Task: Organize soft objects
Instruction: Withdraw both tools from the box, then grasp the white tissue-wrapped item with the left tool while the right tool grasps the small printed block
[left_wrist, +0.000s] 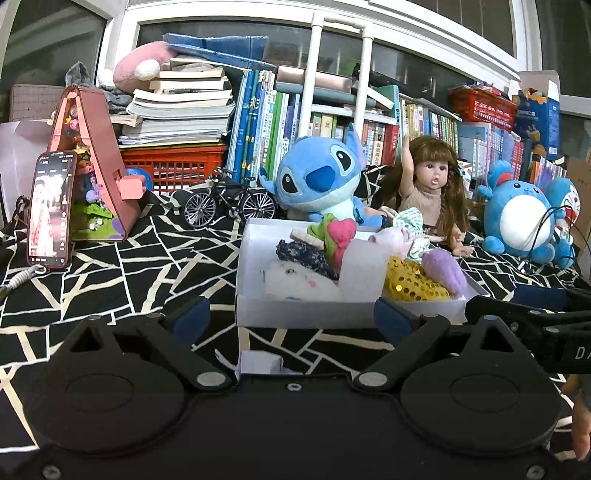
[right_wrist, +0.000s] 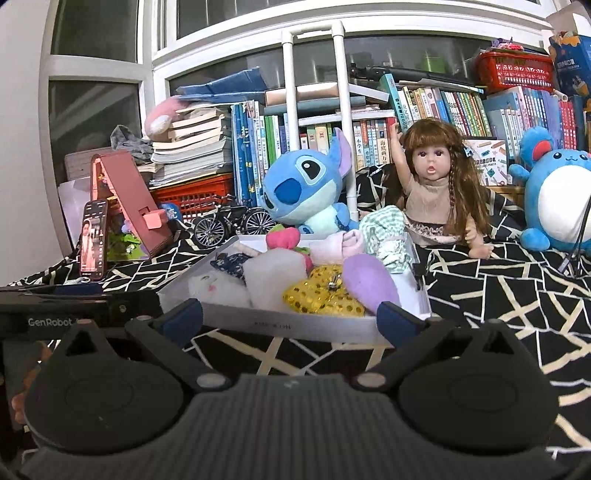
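A shallow white box (left_wrist: 295, 312) (right_wrist: 295, 326) sits on the black patterned cloth, filled with several soft objects: a white plush (left_wrist: 299, 277), a gold sequin heart (left_wrist: 413, 282) (right_wrist: 325, 295), a purple plush piece (left_wrist: 443, 271) (right_wrist: 371, 282), a pink and green plush (left_wrist: 340, 232) and a dark floral cloth (left_wrist: 306, 256). My left gripper (left_wrist: 291, 317) is open and empty, just in front of the box. My right gripper (right_wrist: 290, 319) is open and empty, also at the box's near edge.
A blue Stitch plush (left_wrist: 319, 177) (right_wrist: 301, 184), a doll (left_wrist: 432, 184) (right_wrist: 437, 184) and a blue round plush (left_wrist: 517, 218) (right_wrist: 557, 199) sit behind the box. A toy bicycle (left_wrist: 229, 201), a phone (left_wrist: 50, 208) and a pink stand (left_wrist: 96, 158) are at left. Books line the back.
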